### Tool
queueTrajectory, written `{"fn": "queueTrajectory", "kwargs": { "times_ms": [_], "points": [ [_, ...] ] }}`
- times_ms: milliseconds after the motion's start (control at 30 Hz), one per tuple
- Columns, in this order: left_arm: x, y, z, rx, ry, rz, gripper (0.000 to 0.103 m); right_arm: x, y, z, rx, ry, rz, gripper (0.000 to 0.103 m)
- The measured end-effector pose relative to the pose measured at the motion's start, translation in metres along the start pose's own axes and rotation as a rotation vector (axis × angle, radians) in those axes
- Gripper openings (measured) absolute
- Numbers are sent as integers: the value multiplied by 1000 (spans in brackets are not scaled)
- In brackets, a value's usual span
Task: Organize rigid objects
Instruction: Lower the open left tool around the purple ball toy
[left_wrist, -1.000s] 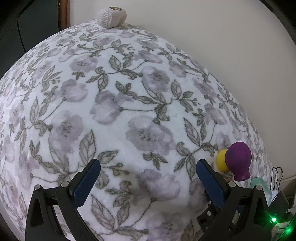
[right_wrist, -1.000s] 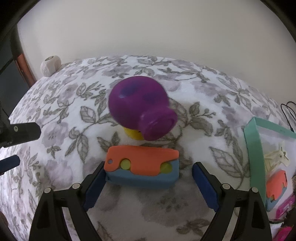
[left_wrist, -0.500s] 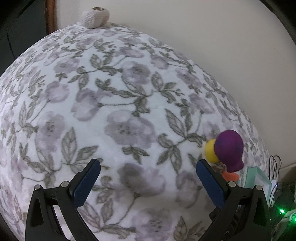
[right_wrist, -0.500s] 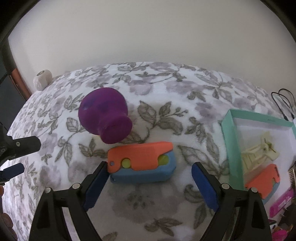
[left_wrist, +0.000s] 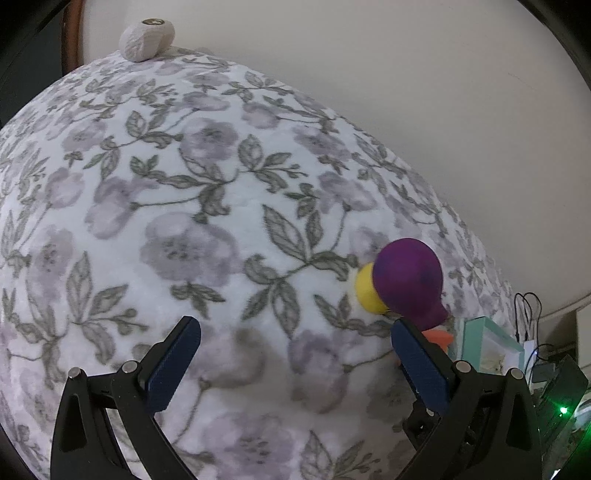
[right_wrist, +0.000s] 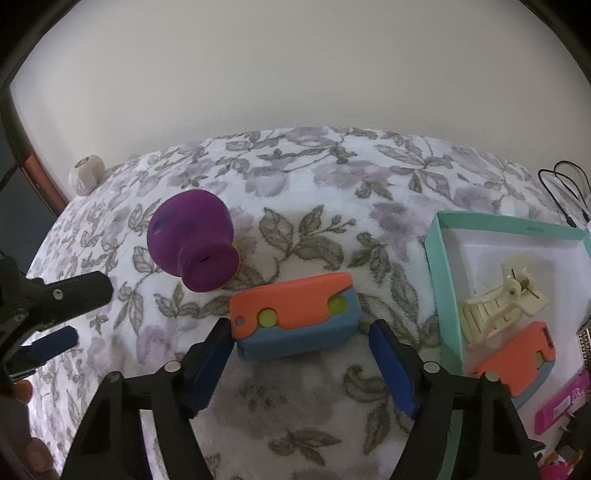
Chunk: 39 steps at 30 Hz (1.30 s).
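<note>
Two orange-blue blocks (right_wrist: 295, 317), purple vase (right_wrist: 192, 243)

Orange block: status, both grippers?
Right gripper closing around orange block, pads not pressing yet. Left gripper open, empty. Purple toy close behind block.

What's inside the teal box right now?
The teal box holds a cream hair claw clip and an orange-and-blue block. Its lower right part is cut off, so anything there is unseen.

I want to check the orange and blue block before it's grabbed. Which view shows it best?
The right wrist view: the orange and blue block lies whole on the blanket. The left wrist view shows only an orange sliver behind the purple toy.
</note>
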<state>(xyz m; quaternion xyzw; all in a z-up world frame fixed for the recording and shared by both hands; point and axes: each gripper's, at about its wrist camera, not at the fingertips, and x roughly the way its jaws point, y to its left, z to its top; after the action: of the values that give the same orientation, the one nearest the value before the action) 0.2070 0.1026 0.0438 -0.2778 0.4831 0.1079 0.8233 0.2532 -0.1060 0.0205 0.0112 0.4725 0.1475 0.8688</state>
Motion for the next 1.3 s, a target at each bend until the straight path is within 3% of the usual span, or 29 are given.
{"fn": "queueTrajectory", "kwargs": {
  "times_ms": [167, 333, 833, 1133, 1200, 1300],
  "points": [
    [5, -5, -1, -17, 7, -46, 103, -2, -4, 1, -5, 2, 9, 68],
    [9, -14, -3, -23, -3, -100, 103, -6, -10, 1, 6, -3, 35, 68],
    [20, -53, -7, 23, -51, -139, 103, -12, -20, 0, 30, -6, 79, 68],
    [30, -58, -6, 39, -90, -168, 102, -12, -19, -1, 13, -5, 76, 68],
    [29, -62, -6, 66, -109, -167, 100, -12, -18, -2, 7, -4, 71, 68],
    [30, -66, -6, 81, -107, -174, 87, -13, -18, -3, -1, -3, 66, 68]
  ]
}}
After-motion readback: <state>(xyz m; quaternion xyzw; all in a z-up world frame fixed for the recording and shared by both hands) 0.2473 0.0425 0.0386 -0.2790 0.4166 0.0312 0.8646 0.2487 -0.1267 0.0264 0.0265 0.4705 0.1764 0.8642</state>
